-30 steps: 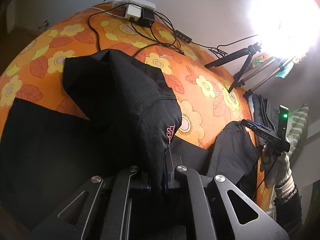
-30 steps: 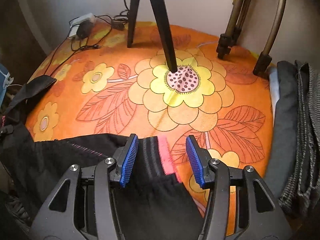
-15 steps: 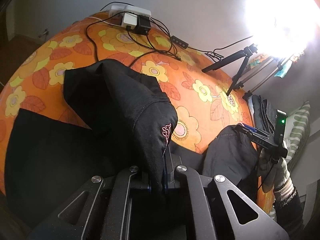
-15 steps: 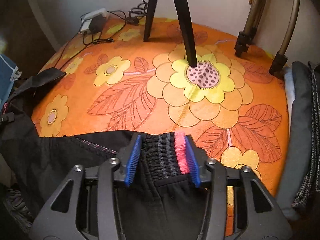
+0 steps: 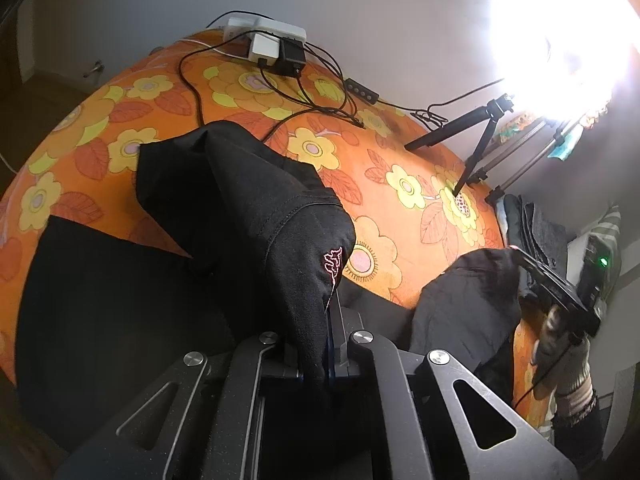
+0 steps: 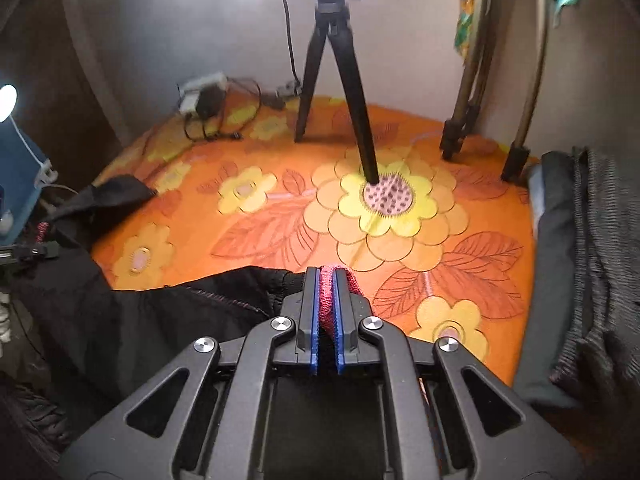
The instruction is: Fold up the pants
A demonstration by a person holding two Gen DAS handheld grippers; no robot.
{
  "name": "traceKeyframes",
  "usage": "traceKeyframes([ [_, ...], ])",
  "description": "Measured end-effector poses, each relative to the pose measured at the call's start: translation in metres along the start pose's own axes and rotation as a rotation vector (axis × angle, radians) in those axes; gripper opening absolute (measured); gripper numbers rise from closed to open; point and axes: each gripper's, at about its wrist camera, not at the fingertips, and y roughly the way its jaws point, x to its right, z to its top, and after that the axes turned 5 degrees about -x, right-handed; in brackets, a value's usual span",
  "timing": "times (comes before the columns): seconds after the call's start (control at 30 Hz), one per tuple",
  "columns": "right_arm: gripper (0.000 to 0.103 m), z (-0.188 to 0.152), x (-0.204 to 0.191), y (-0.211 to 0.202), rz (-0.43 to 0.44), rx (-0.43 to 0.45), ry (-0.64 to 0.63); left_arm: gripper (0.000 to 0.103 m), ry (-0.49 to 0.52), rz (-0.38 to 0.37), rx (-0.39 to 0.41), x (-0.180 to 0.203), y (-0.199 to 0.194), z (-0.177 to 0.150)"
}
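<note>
Pants [image 5: 224,240], black with a pink logo, hang gathered between both sets of tongs above an orange flowered surface [image 6: 280,216]. Left tongs [image 5: 320,364] are pinched together on a bunched fold just below the logo, the cloth draping forward over them in a peak. Right tongs [image 6: 327,312] have just been closing and now stand clamped on the pink-striped waistband [image 6: 340,280], which a second ago lay flat between wide-apart blue pads; that end has since risen off the surface, with more of the tripod and wall beyond it in view. With a grip at each end, the garment is judged ready to be lifted, stretched and laid over for the fold, which has not yet been made.

Ahead of the right tongs a black tripod [image 6: 340,80] plants one leg on the large yellow flower, with the legs of taller stands [image 6: 480,80] off to its right. A stack of folded dark and grey clothes [image 6: 580,260] lies along the right edge. Far ahead of the left tongs, a power strip with plugs [image 5: 268,42] and loose cables [image 5: 320,100] trails across the cloth. The tripod leg and cables look likeliest to snag a wide swing of fabric. A gloved hand [image 5: 564,360] carries the right tongs at the left view's right edge.
</note>
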Motion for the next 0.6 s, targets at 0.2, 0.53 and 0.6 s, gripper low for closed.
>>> traceKeyframes([
  [0.2,0.005,-0.021,-0.008,-0.074,0.004,0.102,0.027,0.005,-0.016,-0.017,0.009,-0.008,-0.005,-0.007],
  [0.53,0.004,-0.135,-0.042,-0.158,-0.008,0.085,0.027,0.006,-0.05,-0.056,0.017,-0.024,-0.009,-0.031],
  [0.6,0.004,-0.155,-0.042,-0.158,-0.016,0.052,0.044,0.006,-0.053,-0.061,0.017,-0.027,-0.011,-0.038],
])
